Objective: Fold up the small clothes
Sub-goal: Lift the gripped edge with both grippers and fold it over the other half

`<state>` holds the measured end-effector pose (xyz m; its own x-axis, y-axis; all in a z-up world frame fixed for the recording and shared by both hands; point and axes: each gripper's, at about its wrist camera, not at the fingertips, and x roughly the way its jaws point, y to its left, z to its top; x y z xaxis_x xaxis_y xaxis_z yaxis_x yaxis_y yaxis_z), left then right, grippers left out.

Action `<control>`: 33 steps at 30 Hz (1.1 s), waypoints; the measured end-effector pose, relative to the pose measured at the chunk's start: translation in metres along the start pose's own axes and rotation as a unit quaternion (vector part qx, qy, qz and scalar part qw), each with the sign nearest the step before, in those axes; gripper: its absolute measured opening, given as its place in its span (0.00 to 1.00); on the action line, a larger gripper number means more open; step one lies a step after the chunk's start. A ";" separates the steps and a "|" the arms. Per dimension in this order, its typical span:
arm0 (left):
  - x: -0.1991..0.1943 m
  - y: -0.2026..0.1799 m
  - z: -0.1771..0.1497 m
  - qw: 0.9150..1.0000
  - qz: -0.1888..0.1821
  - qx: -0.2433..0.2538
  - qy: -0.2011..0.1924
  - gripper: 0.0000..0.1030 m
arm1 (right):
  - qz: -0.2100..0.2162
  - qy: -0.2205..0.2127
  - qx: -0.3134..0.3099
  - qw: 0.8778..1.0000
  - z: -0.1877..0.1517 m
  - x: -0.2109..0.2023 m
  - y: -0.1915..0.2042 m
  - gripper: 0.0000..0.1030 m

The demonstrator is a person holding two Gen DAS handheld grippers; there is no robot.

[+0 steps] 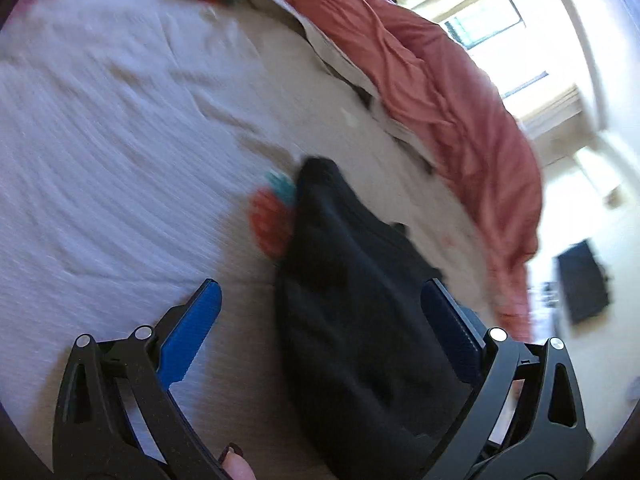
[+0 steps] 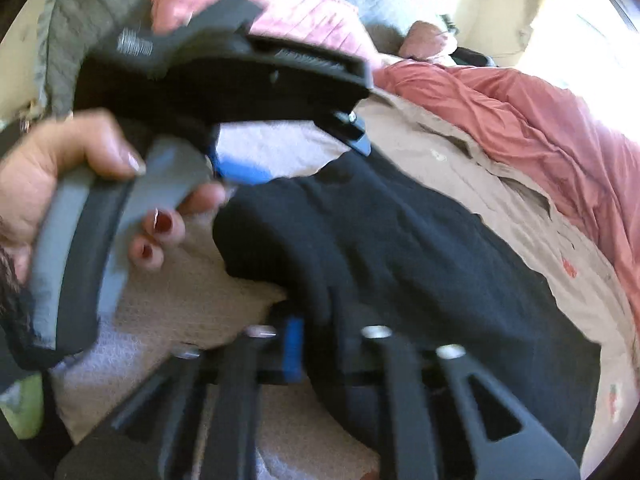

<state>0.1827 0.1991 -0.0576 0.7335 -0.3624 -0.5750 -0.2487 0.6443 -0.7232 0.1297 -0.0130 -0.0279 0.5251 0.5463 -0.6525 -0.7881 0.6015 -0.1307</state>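
A small black garment (image 1: 352, 312) lies bunched on the pale bed sheet (image 1: 120, 140). My left gripper (image 1: 320, 308) is open, its blue-padded fingers (image 1: 192, 332) spread either side of the garment's near end. In the right wrist view the black garment (image 2: 400, 248) drapes over my right gripper (image 2: 316, 344), whose jaws are close together and pinch a fold of it. The left gripper (image 2: 288, 160) shows there too, held by a hand (image 2: 60, 168) at the garment's far end. An orange and teal item (image 1: 272, 220) peeks out beside the garment.
A salmon-red duvet (image 1: 440, 100) is heaped along the far side of the bed, over a beige patterned sheet (image 2: 500, 184). A pink pillow (image 2: 288, 12) lies at the head. A bright window (image 1: 500, 32) and a dark screen (image 1: 584, 280) are beyond.
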 end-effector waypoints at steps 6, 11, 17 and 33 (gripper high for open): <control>0.008 -0.004 -0.002 0.999 -0.028 -0.006 0.014 0.91 | 0.037 -0.018 0.078 0.996 0.000 -0.012 -0.034 0.07; 0.026 -0.012 0.003 0.998 -0.043 -0.005 0.042 0.91 | 0.046 -0.024 0.071 0.996 -0.005 -0.018 -0.031 0.07; 0.046 -0.020 0.003 0.995 -0.066 0.003 0.077 0.54 | 0.049 -0.021 0.054 0.997 -0.007 -0.016 -0.020 0.07; 0.024 -0.118 -0.012 0.997 -0.018 0.072 0.020 0.15 | 0.025 -0.102 0.141 0.984 -0.024 -0.077 -0.074 0.07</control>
<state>0.2220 0.1063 0.0089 0.7144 -0.4118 -0.5657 -0.1268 0.7189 -0.6835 0.1398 -0.1131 0.0138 0.5642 0.6674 -0.4860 -0.7087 0.6935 0.1296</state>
